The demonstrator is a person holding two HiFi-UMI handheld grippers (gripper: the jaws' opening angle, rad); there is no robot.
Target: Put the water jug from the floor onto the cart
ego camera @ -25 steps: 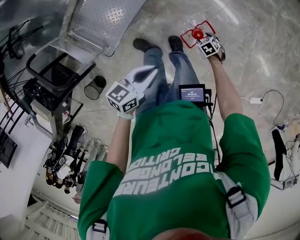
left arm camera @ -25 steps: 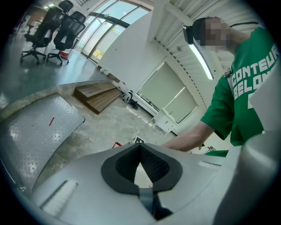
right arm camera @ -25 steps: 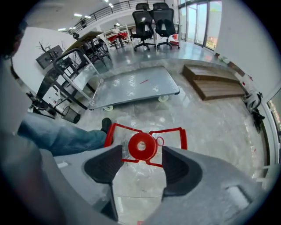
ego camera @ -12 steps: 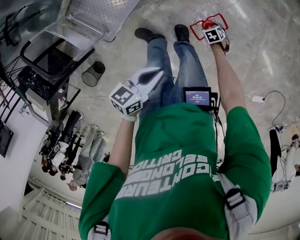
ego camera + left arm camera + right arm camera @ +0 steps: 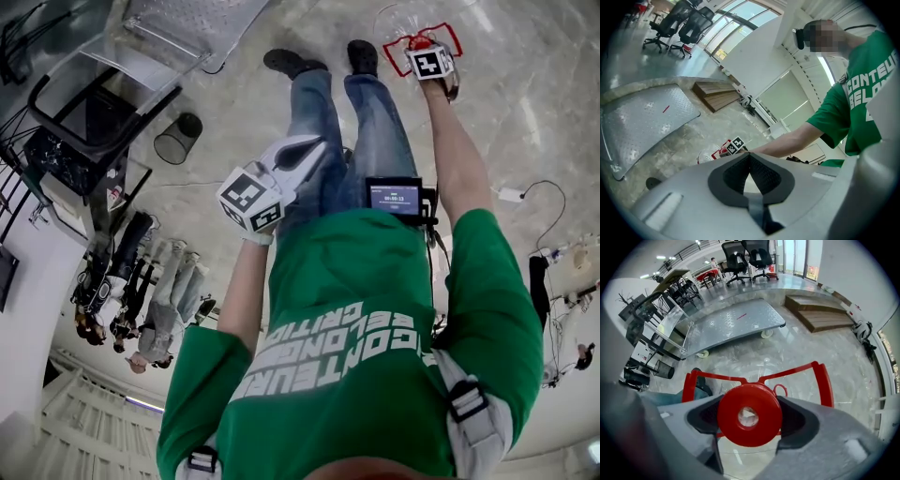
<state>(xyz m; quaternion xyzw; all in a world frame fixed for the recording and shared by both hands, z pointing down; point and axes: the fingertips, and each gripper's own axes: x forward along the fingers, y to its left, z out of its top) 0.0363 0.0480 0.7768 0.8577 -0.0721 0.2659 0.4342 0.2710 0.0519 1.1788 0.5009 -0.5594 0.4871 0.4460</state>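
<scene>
Jaws just opening wide, my right gripper (image 5: 422, 52) straddles the water jug's (image 5: 398, 19) cap (image 5: 749, 414) directly below; left gripper (image 5: 305, 150), clenched, farther.

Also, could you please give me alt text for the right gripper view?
The right tool hangs straight down over a clear water jug's red cap, which sits between jaws that have just been opening and do not press it. Beyond lie the red handle, pale floor and a grey flat cart.

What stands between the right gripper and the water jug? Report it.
Nothing visible does. The right gripper points down at the water jug, its fingers have just been opening, and the red cap sits between them.
</scene>
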